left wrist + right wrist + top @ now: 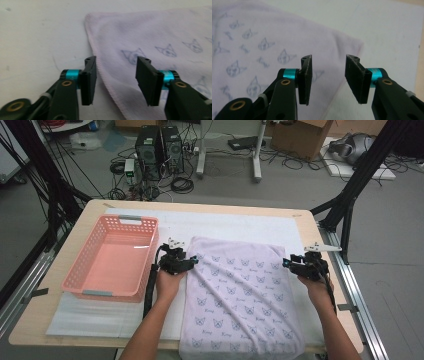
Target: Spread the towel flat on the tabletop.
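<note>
A pale lilac towel (240, 290) printed with small cat faces lies spread flat on the white mat (225, 225). My left gripper (192, 259) hovers at the towel's left hem near its far corner. In the left gripper view the left gripper (116, 80) stands open over the hem of the towel (150, 37), its pads gripping nothing. My right gripper (286, 262) is at the right hem near the far right corner. In the right gripper view the right gripper (328, 77) is open above the towel (274, 45), whose edge runs beneath the gap.
An empty pink plastic basket (80, 265) stands on the mat left of the towel, close to my left hand. The towel's near end hangs over the table's front edge (50, 340). Black frame legs, computers and cables stand on the floor beyond the table.
</note>
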Demonstrator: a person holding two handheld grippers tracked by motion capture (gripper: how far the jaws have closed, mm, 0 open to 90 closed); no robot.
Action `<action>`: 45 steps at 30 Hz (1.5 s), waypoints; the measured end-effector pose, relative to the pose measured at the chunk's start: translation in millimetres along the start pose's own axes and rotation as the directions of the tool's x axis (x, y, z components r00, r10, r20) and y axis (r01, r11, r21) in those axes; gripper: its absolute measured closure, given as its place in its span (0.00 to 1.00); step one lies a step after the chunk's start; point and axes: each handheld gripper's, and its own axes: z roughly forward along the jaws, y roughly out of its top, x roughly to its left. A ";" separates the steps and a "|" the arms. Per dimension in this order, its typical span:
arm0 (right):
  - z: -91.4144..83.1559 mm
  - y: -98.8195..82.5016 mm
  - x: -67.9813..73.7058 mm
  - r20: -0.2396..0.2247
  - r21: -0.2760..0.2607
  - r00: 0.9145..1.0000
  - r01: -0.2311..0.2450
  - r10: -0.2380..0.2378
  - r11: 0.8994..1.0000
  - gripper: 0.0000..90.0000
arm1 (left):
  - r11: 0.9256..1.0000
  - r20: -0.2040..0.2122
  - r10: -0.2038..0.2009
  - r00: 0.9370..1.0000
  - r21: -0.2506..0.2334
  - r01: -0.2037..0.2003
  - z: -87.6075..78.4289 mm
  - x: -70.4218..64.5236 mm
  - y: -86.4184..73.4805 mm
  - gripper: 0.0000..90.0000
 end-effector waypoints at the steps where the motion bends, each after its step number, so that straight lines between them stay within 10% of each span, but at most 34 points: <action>1: -0.4 -5.5 0.4 0.002 0.015 1.000 -0.006 0.006 1.000 0.62 | 1.000 0.001 0.010 1.000 0.000 -0.010 -2.0 -1.5 -1.3 0.55; 7: 11.8 -27.5 7.7 -0.023 0.112 1.000 0.022 -0.020 0.993 0.67 | 1.000 0.056 0.010 0.998 0.003 -0.010 -13.0 -5.2 -9.0 0.53; 9: 13.4 -25.2 10.8 -0.029 0.106 0.996 0.082 -0.079 0.991 0.95 | 1.000 0.079 0.017 0.997 0.021 -0.018 -15.5 -6.1 -9.1 0.52; 14: 26.5 -15.3 -3.5 0.150 0.083 0.986 0.060 -0.072 0.995 0.97 | 1.000 0.098 0.013 0.995 0.024 -0.016 -23.6 -12.0 -13.7 0.54; 20: 23.0 -17.4 -3.6 0.135 0.059 0.990 0.021 -0.029 0.998 0.86 | 0.995 0.139 0.043 0.989 0.087 -0.055 -26.3 -23.4 -24.3 0.54; 21: 19.8 -17.6 -3.2 0.132 0.050 0.991 0.016 -0.022 0.999 0.82 | 0.993 0.114 0.077 0.991 0.079 -0.087 -27.3 -27.6 -26.5 0.55; 22: 12.2 -17.7 -3.6 0.111 0.026 0.994 -0.005 0.002 1.000 0.77 | 0.988 0.054 0.139 0.989 0.062 -0.142 -28.4 -31.9 -30.3 0.85; 23: 12.2 -17.7 -3.6 0.111 0.026 0.994 -0.005 0.002 1.000 0.77 | 0.986 0.050 0.156 0.986 0.055 -0.159 -29.0 -31.5 -31.4 0.85; 24: 8.4 -18.1 -3.1 0.111 0.017 0.994 -0.008 0.006 1.000 0.76 | 0.990 0.067 0.120 0.991 0.061 -0.124 -29.0 -28.5 -30.4 0.97; 30: -12.9 -26.8 7.2 0.061 0.002 0.998 0.005 -0.005 1.000 0.70 | 0.995 -0.010 0.076 0.997 0.067 -0.075 -37.9 -8.5 -28.5 0.98; 38: -43.9 -57.0 25.8 -0.010 -0.013 1.000 -0.015 0.015 1.000 0.60 | 1.000 0.107 0.007 0.994 0.022 -0.009 -54.2 -7.9 -43.2 0.56; 45: -69.5 -82.0 40.3 -0.003 0.019 1.000 -0.004 0.004 1.000 0.58 | 0.999 0.181 0.002 0.983 0.034 -0.008 -82.6 -20.3 -68.1 0.52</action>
